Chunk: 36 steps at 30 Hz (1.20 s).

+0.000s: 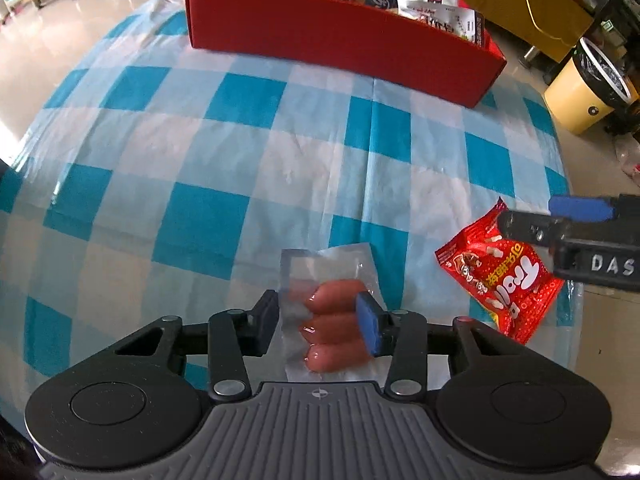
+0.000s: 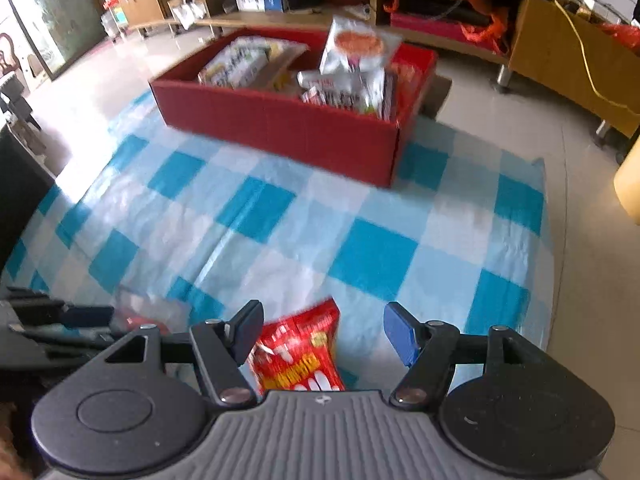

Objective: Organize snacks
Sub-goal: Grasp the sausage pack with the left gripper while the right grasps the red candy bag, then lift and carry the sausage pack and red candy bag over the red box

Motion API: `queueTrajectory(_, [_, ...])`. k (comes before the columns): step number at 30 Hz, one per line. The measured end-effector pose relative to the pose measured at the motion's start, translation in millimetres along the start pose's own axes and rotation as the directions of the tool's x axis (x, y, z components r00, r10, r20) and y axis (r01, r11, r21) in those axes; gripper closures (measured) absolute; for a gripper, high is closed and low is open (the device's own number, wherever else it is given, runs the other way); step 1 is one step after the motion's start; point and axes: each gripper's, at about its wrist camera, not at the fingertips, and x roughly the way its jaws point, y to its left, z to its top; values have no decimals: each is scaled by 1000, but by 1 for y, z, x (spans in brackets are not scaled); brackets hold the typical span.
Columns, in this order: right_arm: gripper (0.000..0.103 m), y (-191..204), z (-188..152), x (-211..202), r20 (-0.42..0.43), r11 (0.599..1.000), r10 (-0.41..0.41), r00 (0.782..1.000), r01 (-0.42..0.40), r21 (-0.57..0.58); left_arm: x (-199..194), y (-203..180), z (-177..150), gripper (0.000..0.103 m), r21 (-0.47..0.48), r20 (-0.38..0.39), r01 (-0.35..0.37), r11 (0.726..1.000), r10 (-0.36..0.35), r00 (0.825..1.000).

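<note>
A clear pack of three sausages lies on the blue-and-white checked cloth. My left gripper has its fingers on both sides of the pack, touching it. A red snack bag lies to the right; it also shows in the right wrist view. My right gripper is open around the red bag, which lies nearer its left finger. The right gripper also shows in the left wrist view over the bag's upper edge. The red box with several snack packs stands at the far end of the cloth; it also shows in the right wrist view.
A yellow bin stands on the floor at the right of the cloth. Wooden shelves run along the back behind the box. The cloth's right edge meets tiled floor.
</note>
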Motion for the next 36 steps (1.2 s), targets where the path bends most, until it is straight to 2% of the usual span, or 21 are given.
queueTrajectory(2, [40,0,-3,5,-21,1000,2,1000,-2,-4,4,2,0,28,-8,-25,27,1000,-27,999])
queueTrajectory(3, [40,1,-4,7,-34,1000,9,999,-9,-12,5,3,-1,11,-21,-29,38,999,-39,999])
queueTrajectory(4, [40,3,-4,9,-41,1000,18,999,-19,-22,6,5,-1,7,-32,-24,44,999,-45,999])
queueTrajectory(8, [36,15,-6,19,-75,995,48,996,-54,-78,13,1,-3,5,-40,-39,34,999,-36,999])
queueTrajectory(10, [35,20,-9,27,-98,992,10,995,-22,-122,19,-3,-6,2,-25,-49,-2,1000,1,999])
queueTrajectory(13, [30,16,-14,37,-130,993,28,991,-43,-109,22,-18,-16,3,55,-29,-58,997,59,998])
queueTrajectory(14, [26,18,-16,37,-115,991,28,993,-43,-124,22,-23,-21,5,88,-15,-92,992,93,996])
queueTrajectory(15, [25,22,-19,37,-111,988,11,994,-28,-153,22,-30,-25,8,131,4,-130,983,130,991])
queueTrajectory(17, [26,29,-22,37,-95,985,-16,995,0,-173,16,-32,-25,26,153,18,-113,982,112,994])
queueTrajectory(19, [34,28,-21,33,-87,986,-11,996,-3,-166,10,-28,-22,27,136,19,-89,987,87,996])
queueTrajectory(20, [47,26,-20,31,-89,988,1,996,-15,-152,11,-24,-21,27,122,11,-79,989,78,997])
queueTrajectory(21, [49,23,-19,29,-89,992,4,996,-15,-128,11,-19,-19,27,101,0,-71,992,72,997])
queueTrajectory(24, [51,20,-18,27,-82,994,-19,996,10,-111,7,-10,-16,27,68,0,-44,997,45,999])
queueTrajectory(29, [52,16,-13,23,-55,997,-11,998,6,-81,-3,-4,-8,28,25,16,7,1000,-8,1000])
queueTrajectory(36, [53,12,2,8,3,999,25,1000,-25,-38,-19,2,3,27,-2,74,-3,1000,3,997])
